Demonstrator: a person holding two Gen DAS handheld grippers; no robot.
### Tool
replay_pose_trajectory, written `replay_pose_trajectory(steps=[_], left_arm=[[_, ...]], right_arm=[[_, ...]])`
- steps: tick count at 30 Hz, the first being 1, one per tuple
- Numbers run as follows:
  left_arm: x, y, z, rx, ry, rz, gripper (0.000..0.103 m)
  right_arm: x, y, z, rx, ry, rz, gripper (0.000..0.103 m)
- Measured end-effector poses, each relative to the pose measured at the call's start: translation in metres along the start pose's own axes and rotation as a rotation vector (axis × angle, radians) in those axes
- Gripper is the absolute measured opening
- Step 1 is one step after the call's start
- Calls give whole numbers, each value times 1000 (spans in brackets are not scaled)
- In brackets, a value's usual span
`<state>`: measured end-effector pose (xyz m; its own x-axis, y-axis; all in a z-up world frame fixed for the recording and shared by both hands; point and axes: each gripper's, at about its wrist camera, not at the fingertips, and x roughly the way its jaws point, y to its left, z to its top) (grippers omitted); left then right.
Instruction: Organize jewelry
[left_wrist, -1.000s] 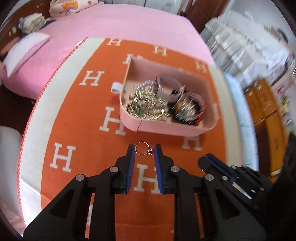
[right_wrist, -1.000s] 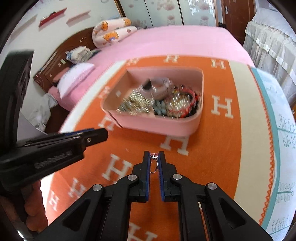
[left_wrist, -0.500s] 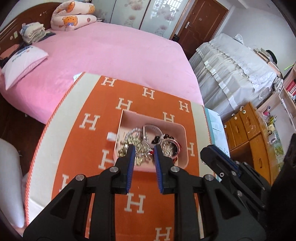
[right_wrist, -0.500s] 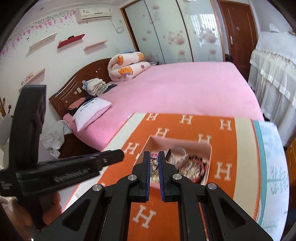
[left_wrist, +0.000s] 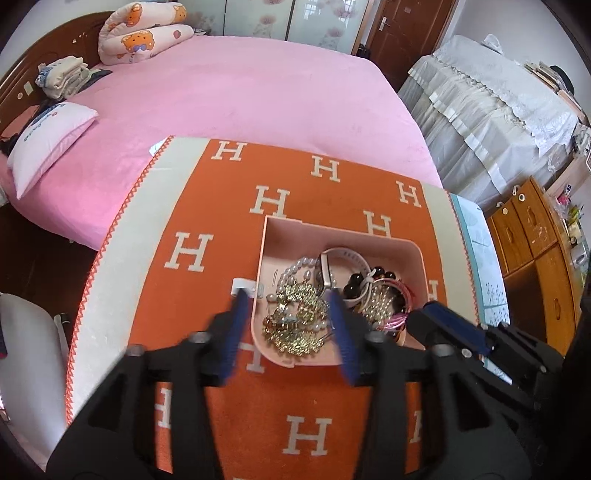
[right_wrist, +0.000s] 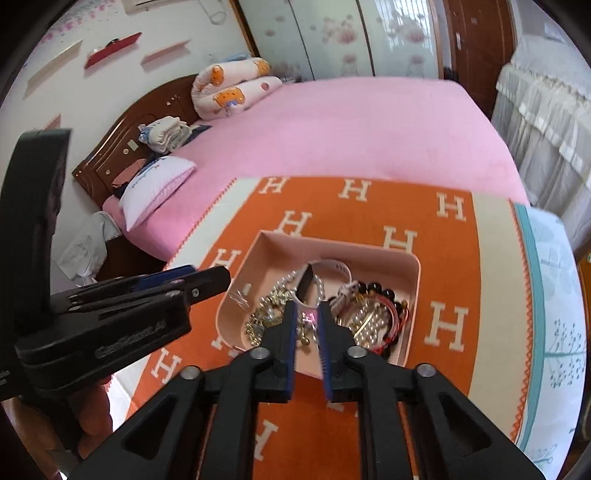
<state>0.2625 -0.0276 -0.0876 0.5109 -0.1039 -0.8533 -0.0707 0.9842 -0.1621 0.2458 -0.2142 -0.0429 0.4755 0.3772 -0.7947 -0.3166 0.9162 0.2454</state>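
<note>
Jewelry (left_wrist: 301, 317) is heaped in the pink tray (left_wrist: 421, 266) on the orange blanket (left_wrist: 325, 402). The left gripper (left_wrist: 288, 325), whose jaws have just been opening, is spread wide and empty above the heap. The right gripper (right_wrist: 307, 320) has also just been opening; it stands narrowly parted, with a small pink-stoned piece (right_wrist: 309, 316) blurred between the pads, apparently being released. Snagging on the tangled chains could be caused by lowering further, and the light tray could be tipped.

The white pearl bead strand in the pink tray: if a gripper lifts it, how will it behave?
The white pearl bead strand would probably hang limp, since it lies curved. It overlaps the gold chain pile, so it may drag neighbours along. Round glossy beads could slip between pads. The pink tray looks light and might shift.
</note>
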Motion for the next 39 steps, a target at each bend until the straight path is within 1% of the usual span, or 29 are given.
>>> replay_pose_trajectory(steps=[2,3,8,13,19,23,32,34,36,39], left_arm=[[-2,3,-3,7,-5,12,53],[-2,4,-4,14,-4,21,53],[-7,14,-10,-3,5,27,58],[-19,19,-16,7,-1,34,62],[-40,21,-23,16,-15,21,71],[-56,20,-32,41,-16,13,77],[-101,26,-59,66,-19,-18,78],[-111,30,-67,79,-14,-17,78],[-120,33,-76,87,-1,-20,78],[-131,38,-89,97,18,-23,78]], right_arm=[[1,-4,-3,21,-2,3,27],[1,-5,-3,29,-5,5,27],[-4,-5,-5,53,-11,16,27],[-15,2,-10,61,-11,13,27],[-32,12,-20,79,-13,9,27],[-45,20,-28,90,-11,7,27],[-83,42,-51,90,1,-26,28],[-95,49,-57,79,-12,-38,30],[-105,55,-65,78,-21,-50,34],[-118,61,-76,86,-18,-52,35]])
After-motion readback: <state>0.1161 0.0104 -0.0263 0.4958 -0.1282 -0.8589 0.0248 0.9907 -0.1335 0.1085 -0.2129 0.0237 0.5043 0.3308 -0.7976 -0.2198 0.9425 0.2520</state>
